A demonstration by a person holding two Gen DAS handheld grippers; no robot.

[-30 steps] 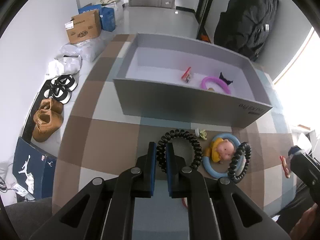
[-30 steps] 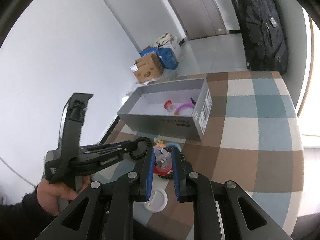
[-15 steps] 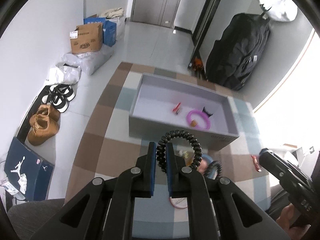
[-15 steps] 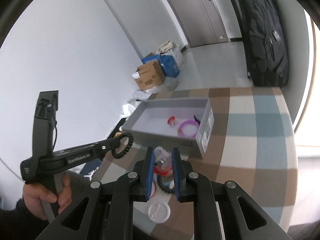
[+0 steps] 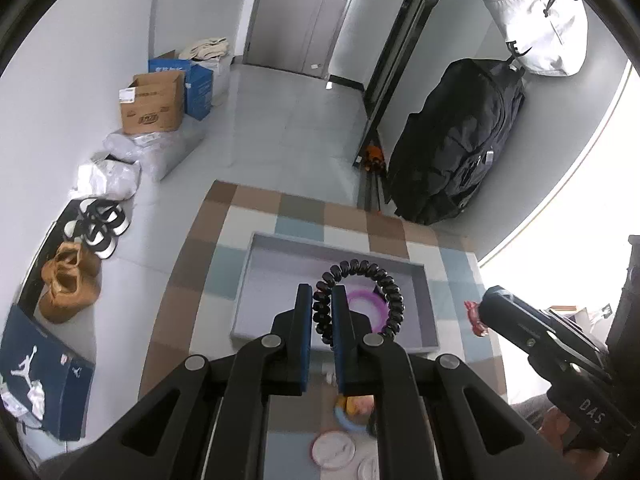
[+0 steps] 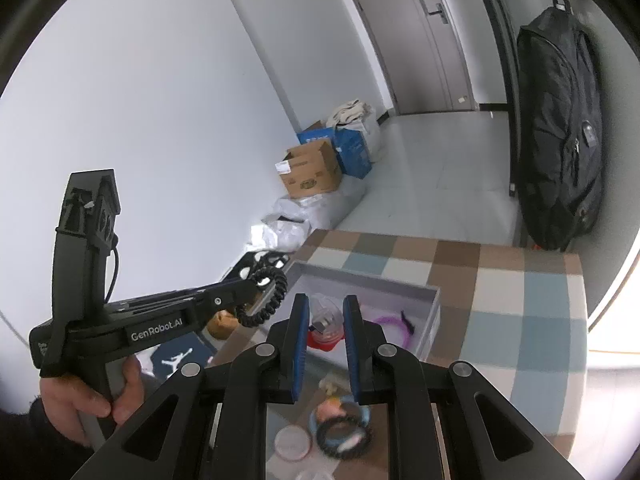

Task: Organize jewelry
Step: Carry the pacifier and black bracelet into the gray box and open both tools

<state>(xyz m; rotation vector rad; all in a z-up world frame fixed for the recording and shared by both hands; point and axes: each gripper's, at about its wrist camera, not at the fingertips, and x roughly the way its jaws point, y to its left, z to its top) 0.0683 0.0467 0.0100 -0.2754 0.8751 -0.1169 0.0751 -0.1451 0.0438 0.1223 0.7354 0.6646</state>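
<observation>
1. Left hand-held gripper (image 5: 321, 312) clamped on black spiral band (image 5: 360, 300), lifted off the worktop (image 5: 180, 280).
2. Right hand-held gripper (image 6: 326, 320) likewise raised, gripping red-and-clear clip (image 6: 326, 326).
3. Just beyond and below both: grey box (image 5: 424, 304), purple ring (image 5: 366, 304) inside. Drop-off probably next.

Black coiled hair tie (image 5: 362, 280), centre frame. Pale grey cardboard tray (image 5: 427, 312); purple ring (image 5: 366, 307) inside. Brown-blue-cream checkered mat (image 6: 504, 316), right. Tan boots (image 5: 68, 284), left edge.
</observation>
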